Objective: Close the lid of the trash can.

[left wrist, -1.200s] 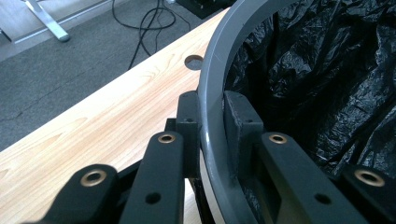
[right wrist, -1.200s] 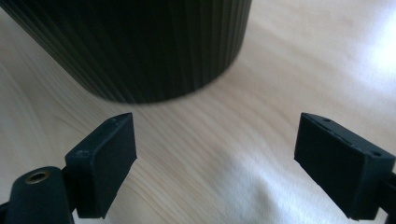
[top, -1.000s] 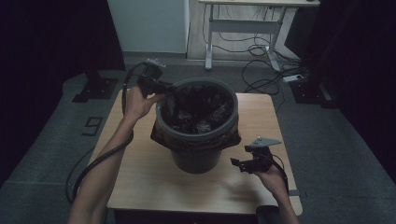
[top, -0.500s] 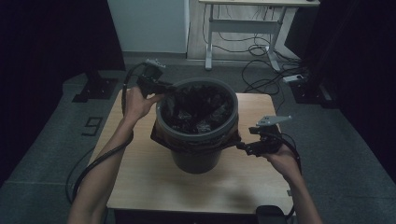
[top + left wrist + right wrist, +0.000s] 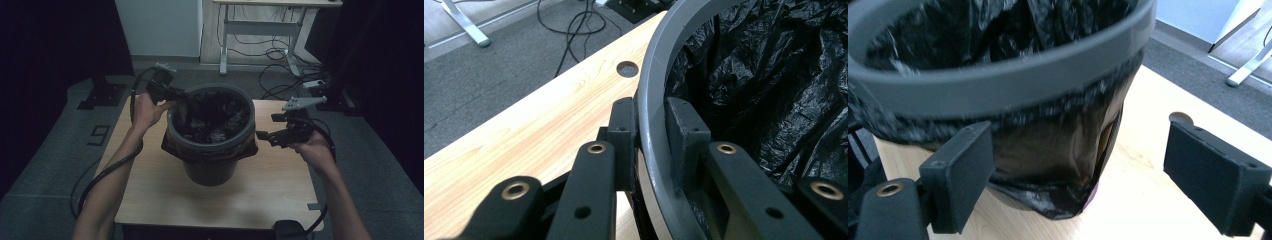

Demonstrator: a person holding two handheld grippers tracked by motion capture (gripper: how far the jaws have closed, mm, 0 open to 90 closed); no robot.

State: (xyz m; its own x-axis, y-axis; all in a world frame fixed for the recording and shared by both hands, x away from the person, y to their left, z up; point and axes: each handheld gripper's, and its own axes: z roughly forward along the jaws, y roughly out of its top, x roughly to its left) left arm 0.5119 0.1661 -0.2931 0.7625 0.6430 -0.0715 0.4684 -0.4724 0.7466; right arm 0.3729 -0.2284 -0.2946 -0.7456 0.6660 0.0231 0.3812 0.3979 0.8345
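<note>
A grey bin [image 5: 210, 172] lined with a black plastic bag [image 5: 212, 117] stands mid-table. My left gripper [image 5: 175, 95] is at the bin's far-left rim [image 5: 651, 75]. Its jaws [image 5: 651, 125] straddle the rim, one pad outside and one inside against the bag, and both press on it. My right gripper [image 5: 262, 136] hovers just right of the bin at rim height, open wide with nothing between its pads. In the right gripper view, this gripper [image 5: 1083, 165] faces the bin's side, where the bag's edge [image 5: 1058, 150] hangs down below the rim [image 5: 1013, 80].
The wooden table [image 5: 280, 190] has bare room around the bin and a round hole [image 5: 627, 68] near its far edge. Behind it are a white desk frame [image 5: 260, 30] and cables [image 5: 280, 80] on the grey floor. A black stand base [image 5: 102, 92] sits at left.
My right gripper has risen from near the tabletop to the bin's rim height and come closer to the bin. My left gripper has stayed on the rim.
</note>
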